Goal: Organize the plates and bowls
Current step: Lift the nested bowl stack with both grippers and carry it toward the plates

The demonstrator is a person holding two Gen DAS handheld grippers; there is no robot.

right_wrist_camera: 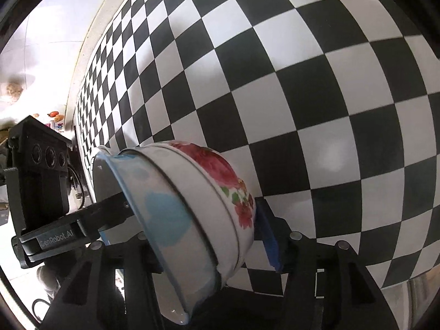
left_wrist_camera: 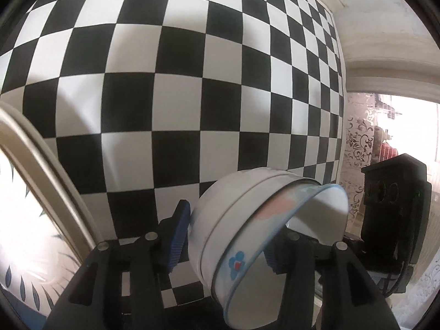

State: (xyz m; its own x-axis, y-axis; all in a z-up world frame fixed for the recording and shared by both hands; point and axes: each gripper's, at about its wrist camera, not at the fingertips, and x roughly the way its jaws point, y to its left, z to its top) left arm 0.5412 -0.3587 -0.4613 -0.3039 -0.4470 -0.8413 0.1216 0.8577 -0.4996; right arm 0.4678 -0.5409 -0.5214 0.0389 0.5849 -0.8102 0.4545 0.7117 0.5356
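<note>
Surface: a tabletop [left_wrist_camera: 192, 82] under a black-and-white checked cloth fills most of both views.
Room: in the left wrist view a pale wall and a bright window with a patterned lace curtain [left_wrist_camera: 360, 143] sit at the right edge; a plate with blue leaf marks [left_wrist_camera: 24, 247] shows at the lower left, behind a curved beige rim. In the right wrist view a pale floor lies at the upper left.
Task's thing: stacked bowls [left_wrist_camera: 236, 236], tipped on edge between both claws in the lower middle of each view; whether they touch the cloth I cannot tell.
Which way it points: in the left wrist view the mouths face right; in the right wrist view they face left, bases toward the cloth. The stack's axis runs roughly crosswise.
Makeup: a blue-rimmed bowl [right_wrist_camera: 170, 220] nested in a red-flowered bowl [right_wrist_camera: 228, 181].
Left claw [left_wrist_camera: 224, 244]: jaws part open around the stack; whether the pads press it I cannot tell.
Right claw [right_wrist_camera: 209, 244]: part open around the stack; the blue pad beside the flowered wall, contact unclear.
</note>
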